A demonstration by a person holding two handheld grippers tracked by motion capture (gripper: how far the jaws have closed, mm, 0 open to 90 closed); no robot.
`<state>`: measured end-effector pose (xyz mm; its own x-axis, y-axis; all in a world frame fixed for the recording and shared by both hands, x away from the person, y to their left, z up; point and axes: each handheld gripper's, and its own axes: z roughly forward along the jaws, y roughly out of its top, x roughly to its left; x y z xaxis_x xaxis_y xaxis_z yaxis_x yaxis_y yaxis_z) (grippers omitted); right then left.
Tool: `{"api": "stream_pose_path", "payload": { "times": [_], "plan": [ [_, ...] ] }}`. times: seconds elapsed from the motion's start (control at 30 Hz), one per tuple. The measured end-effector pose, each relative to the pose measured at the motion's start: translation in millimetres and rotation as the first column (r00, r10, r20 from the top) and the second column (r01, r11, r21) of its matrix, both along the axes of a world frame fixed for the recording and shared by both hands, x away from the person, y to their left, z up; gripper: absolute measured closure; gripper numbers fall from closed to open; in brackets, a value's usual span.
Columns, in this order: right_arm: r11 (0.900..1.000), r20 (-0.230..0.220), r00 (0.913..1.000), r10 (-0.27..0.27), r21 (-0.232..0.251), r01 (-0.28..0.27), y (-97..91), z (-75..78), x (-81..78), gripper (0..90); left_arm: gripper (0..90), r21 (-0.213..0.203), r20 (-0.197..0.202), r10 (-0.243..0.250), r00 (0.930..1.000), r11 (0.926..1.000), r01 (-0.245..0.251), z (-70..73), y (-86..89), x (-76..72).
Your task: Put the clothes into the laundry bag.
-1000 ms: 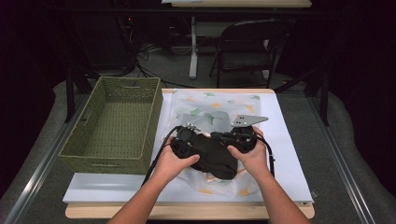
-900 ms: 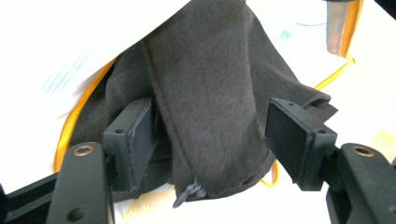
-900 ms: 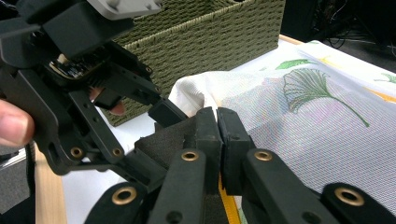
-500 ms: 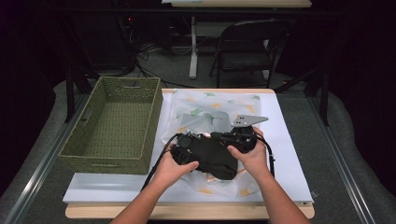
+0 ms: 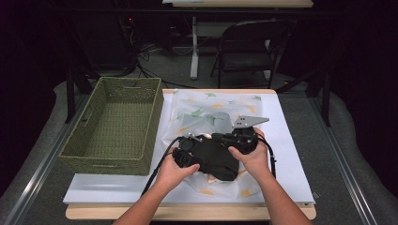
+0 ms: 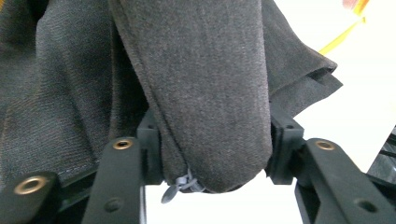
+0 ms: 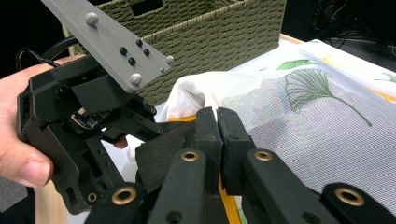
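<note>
A dark grey cloth [image 5: 217,160] lies bunched on a white leaf-printed cloth [image 5: 206,110] in the middle of the table. My left gripper [image 5: 193,151] comes at it from the left. In the left gripper view a thick fold of the dark cloth [image 6: 205,70] fills the gap of the left gripper [image 6: 215,140]. Its jaws have just been closing, and both pads now press on that fold. At the cloth's right side my right gripper [image 5: 237,140] is shut. In the right gripper view its pads [image 7: 217,126] meet on a thin edge of the dark cloth [image 7: 159,156].
A green woven basket [image 5: 155,123] stands at the table's left, with its wall [image 7: 210,37] close behind the hands. The white sheet [image 5: 291,154] covers the tabletop to the right. A folding chair [image 5: 248,47] and desk legs stand beyond the far edge.
The left gripper has shifted a little toward the near edge and its jaws have narrowed onto the dark fold. The right hand and its gripper have kept still.
</note>
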<state>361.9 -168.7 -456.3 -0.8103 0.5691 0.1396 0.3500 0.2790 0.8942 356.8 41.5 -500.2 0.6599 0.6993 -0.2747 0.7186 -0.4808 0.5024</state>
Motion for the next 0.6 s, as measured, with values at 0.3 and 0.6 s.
{"api": "stream_pose_path", "payload": {
  "times": [0.3,0.6],
  "plan": [
    [1.0000,0.003,1.0000,0.005,-0.005,-0.005,1.3,-0.6,-0.7,88.4,64.8,-0.016,0.003,-0.015,0.9999,0.9998,0.015,-4.7,-0.6,-2.2],
    [0.9999,0.001,1.0000,0.007,-0.008,-0.007,2.2,-0.7,-1.6,88.4,68.2,-0.028,0.020,-0.008,0.9998,0.9996,0.009,-2.8,-0.1,-2.2]
  ]
}}
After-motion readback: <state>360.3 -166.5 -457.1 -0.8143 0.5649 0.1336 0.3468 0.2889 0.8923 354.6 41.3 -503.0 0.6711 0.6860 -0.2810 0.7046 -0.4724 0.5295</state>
